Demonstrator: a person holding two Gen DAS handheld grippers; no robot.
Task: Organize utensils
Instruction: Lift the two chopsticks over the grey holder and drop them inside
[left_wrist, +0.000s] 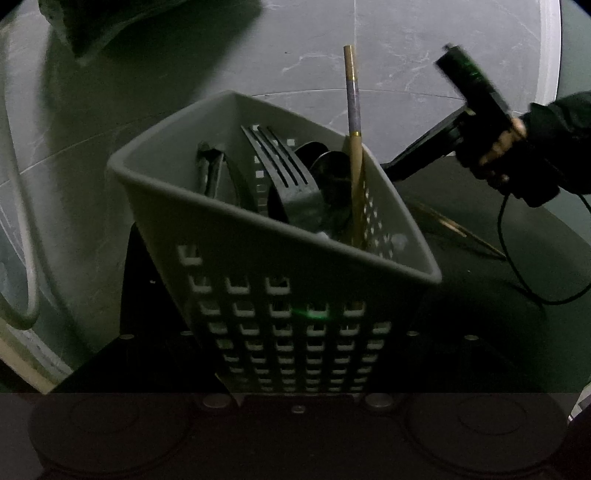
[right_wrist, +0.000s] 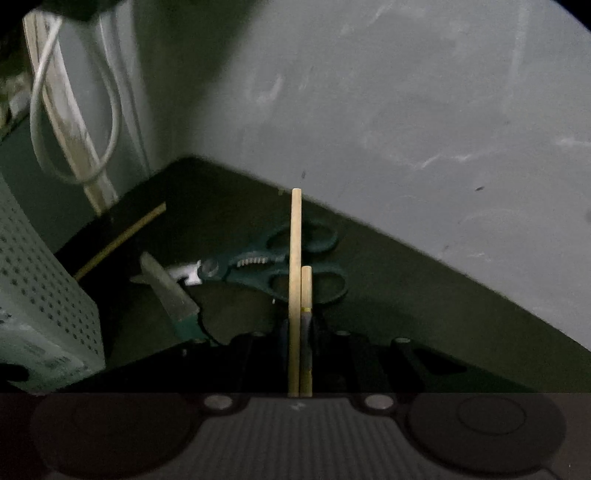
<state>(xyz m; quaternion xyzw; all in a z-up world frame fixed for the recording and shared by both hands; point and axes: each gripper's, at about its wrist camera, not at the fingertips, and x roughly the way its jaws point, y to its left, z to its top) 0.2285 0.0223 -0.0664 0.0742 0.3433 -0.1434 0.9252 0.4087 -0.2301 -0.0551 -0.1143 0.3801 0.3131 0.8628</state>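
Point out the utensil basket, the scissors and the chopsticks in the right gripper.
utensil basket (left_wrist: 273, 236), left wrist view, near rim.
scissors (right_wrist: 325, 286), right wrist view, lower handle loop.
chopsticks (right_wrist: 295, 258), right wrist view, longer stick's shaft.

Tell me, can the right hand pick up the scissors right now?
Probably not yet. The right hand has its fingers shut on two chopsticks, so they are full. The scissors lie uncovered on the table, just ahead.

Dark table (right_wrist: 388, 280), green-handled scissors (right_wrist: 291, 262) lying flat, knife (right_wrist: 168, 288) beside them, a chopstick (left_wrist: 458, 229) near the edge
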